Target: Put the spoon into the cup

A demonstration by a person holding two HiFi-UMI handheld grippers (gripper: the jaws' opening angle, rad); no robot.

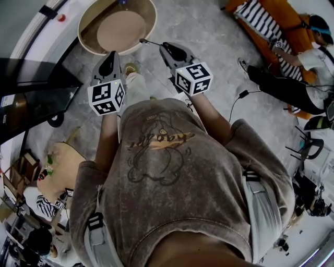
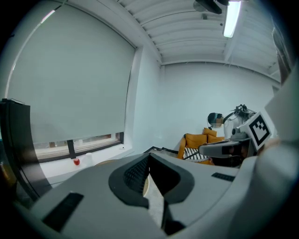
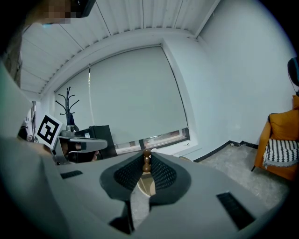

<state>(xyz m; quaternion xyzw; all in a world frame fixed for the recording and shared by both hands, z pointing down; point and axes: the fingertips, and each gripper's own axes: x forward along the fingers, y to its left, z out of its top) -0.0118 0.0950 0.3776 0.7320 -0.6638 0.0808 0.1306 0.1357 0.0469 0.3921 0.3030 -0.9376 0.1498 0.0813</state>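
Right gripper [image 1: 166, 49] jaws pinch the spoon [image 3: 146, 161] by its beaded handle. Left gripper [image 1: 110, 56] jaws pressed together, empty. Round surface [image 1: 87, 20] ahead (cup not made out). Advice: grip firm, spoon level, approach slowly.

Brown beaded spoon [image 3: 146, 161] between dark grey ribbed pads [image 3: 162, 172], 6 o'clock of right gripper view. In head view: orange sofa [image 1: 284, 14], black-and-white striped cushion [image 1: 255, 16] at 1 o'clock; beige round table [image 1: 120, 31] at 12.
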